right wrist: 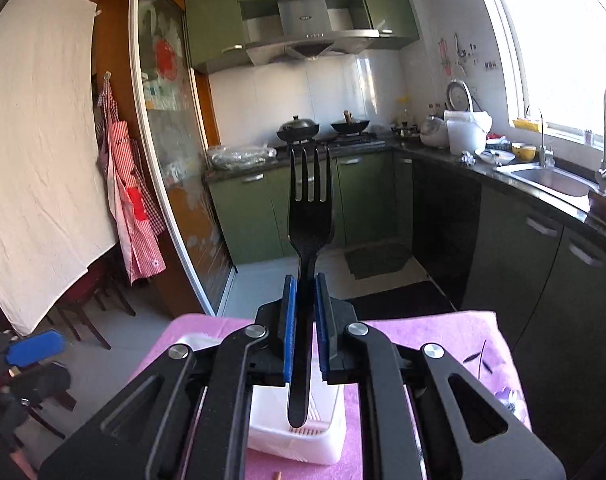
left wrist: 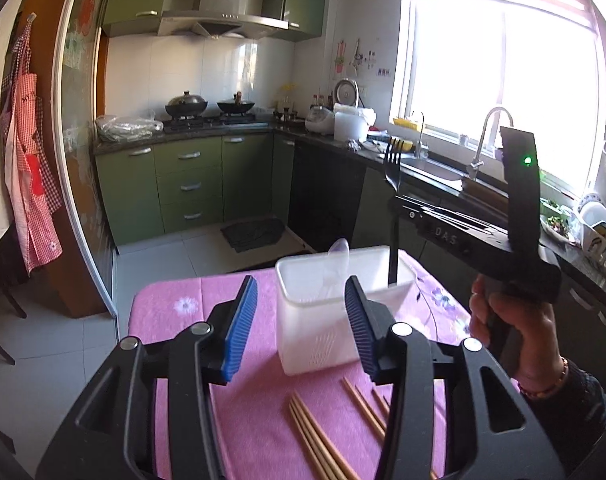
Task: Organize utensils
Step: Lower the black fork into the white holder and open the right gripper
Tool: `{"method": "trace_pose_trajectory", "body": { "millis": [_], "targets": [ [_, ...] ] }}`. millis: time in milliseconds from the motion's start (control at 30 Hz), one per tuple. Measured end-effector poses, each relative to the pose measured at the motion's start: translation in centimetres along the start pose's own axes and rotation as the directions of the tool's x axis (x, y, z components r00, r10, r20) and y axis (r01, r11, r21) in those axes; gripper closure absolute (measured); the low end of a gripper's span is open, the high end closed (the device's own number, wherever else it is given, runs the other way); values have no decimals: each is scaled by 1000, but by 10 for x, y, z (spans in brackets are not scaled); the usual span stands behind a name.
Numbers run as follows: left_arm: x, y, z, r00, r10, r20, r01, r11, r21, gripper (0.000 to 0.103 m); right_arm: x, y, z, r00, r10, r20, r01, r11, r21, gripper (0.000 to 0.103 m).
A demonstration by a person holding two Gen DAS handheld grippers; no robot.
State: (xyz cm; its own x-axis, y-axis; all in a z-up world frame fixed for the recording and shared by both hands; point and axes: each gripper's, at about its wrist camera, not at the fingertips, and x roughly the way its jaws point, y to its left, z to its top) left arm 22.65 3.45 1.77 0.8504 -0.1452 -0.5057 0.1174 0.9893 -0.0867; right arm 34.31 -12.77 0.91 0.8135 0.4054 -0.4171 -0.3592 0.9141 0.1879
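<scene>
The white utensil holder stands upright on the pink flowered tablecloth, and everything else is placed w/ respect to it.

Right gripper: blue pads clamped together on the black plastic fork, gripping its handle approx. mid-length. The fork stands nearly upright, tines up, handle end hanging just above the holder's open top and perforated floor (seen in the right wrist view), not resting on it as far as can be told. From the left wrist view the same fork sits over the holder's right end, w/ the right gripper's body reaching in from the right and the person's hand around its grip, a beaded bracelet at the wrist.

Left gripper: jaws apart, nothing between the pads; it's on the near side of the holder, fingers framing the holder's front wall w/o touching it.

Inside the holder, toward its left-middle, a pale translucent spoon pokes up above the rim (blurred, so details unclear).

Wooden chopsticks lie loose on the cloth just in front of the holder, several in a bunch and a few more spread to the right, partly hidden by the left gripper's fingers.
</scene>
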Motion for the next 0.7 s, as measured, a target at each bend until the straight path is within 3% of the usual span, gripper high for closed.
{"method": "trace_pose_trajectory", "body": {
  "millis": [167,300,433,567,700],
  "targets": [
    [-4,-1,-21,997,-11,-82,11,1000,4,58,-2,-3,-29,1000,12,-21,-12,1000,-23,92],
    [-6,-3,-32,991,-18,-135,20,1000,8,57,-13,1,-43,1000,6,-9,-6,999,-51,79],
    [-8,-9,-40,982,-29,-188,31,999,6,57,-44,-3,-48,1000,4,12,-3,999,-41,79],
    [5,-10,-55,950,-50,-308,39,998,-42,53,-81,-12,-53,1000,2,11,-2,1000,-24,74],
    [36,-6,-82,875,-87,-477,41,993,-106,53,-99,-22,-74,995,-7,-99,4,1000,-30,74]
  ]
}}
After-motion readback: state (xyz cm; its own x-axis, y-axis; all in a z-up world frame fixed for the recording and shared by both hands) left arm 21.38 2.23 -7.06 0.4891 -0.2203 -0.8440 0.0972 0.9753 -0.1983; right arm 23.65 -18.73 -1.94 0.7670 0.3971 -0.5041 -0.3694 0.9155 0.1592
